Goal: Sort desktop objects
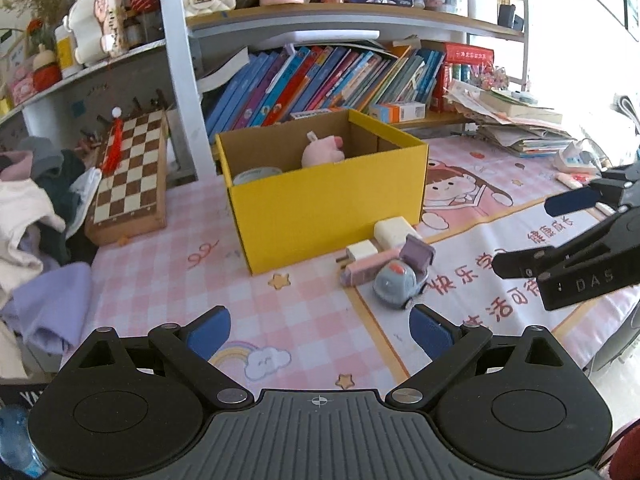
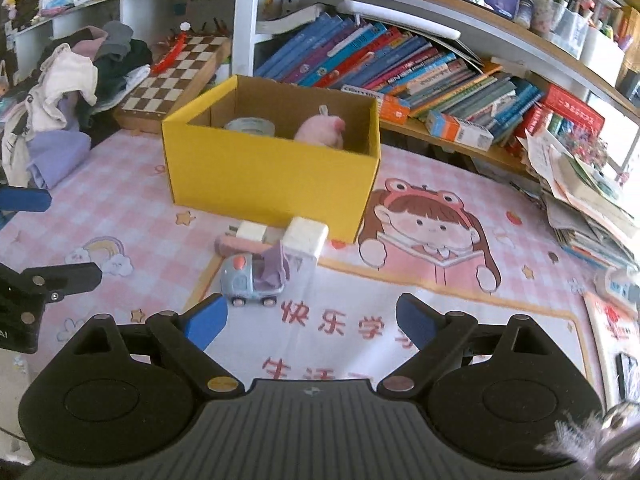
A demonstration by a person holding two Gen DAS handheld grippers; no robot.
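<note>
Both the left gripper (image 1: 320, 330) and right gripper (image 2: 312, 320) gape wide, empty, above a rounded plastic toy truck (image 2: 252, 278) beside the yellow cardboard box (image 2: 268, 176).

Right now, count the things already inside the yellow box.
2: a pink plush toy toward the right, and a tape roll to its left. The box's front wall may hide more.

Both grippers are black plastic with ribbed grey bases, round side discs and silver screws; blue pads line the fingers (image 1: 430, 334), and white letters mark the right gripper (image 1: 560, 236).
</note>
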